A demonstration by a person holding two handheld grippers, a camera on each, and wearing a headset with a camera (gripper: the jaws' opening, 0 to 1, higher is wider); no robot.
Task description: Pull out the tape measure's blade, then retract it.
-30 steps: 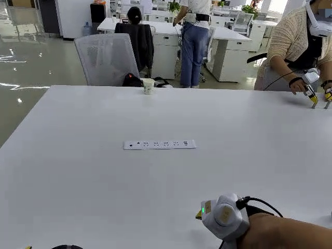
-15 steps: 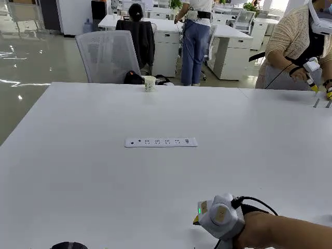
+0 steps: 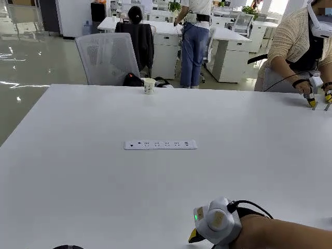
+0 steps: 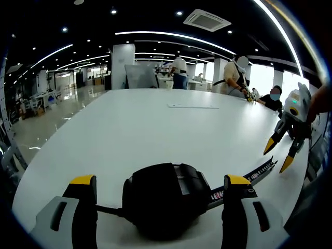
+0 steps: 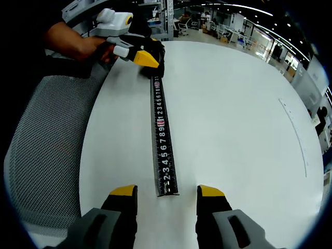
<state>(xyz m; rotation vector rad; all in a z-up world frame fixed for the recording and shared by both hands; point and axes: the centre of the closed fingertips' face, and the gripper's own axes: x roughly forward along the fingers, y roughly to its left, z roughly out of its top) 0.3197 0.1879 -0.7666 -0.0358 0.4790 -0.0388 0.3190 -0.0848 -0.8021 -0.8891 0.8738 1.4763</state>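
Fingers of the left gripper (image 4: 160, 180) are spread wide, with the yellow tips seen at 7 and 5 o'clock in the left gripper view. The black tape measure case (image 4: 166, 199) is sat on the white table (image 4: 129, 124) between them. A gap is seen on each side, so no clamp is shown. A thin strap (image 4: 110, 210) is run from the case toward the 7 o'clock finger.

The blade (image 5: 162, 135) is laid flat on the table, numbers up. In the right gripper view it is run from the case at 12 o'clock down to 6 o'clock. Its end is placed between the fingers of the right gripper (image 5: 167, 191), which are held apart with neither pad on the blade. The left gripper is gripped by a hand (image 5: 78, 46) at 11 o'clock of that view.

In the left gripper view the right gripper is seen at 3 o'clock, tips parted, just above the blade's far end. In the head view it is seen low at 5 o'clock, close over the table.

Around, in the head view:
- A power strip (image 3: 160, 144) is set mid-table, well apart from the grippers.
- A paper cup (image 3: 149, 85) is stood at 12 o'clock by the far edge.
- A grey mesh chair (image 3: 106, 58) is parked behind the cup at 11 o'clock.
- Another person (image 3: 295, 41) is leaned over the far corner at 2 o'clock.
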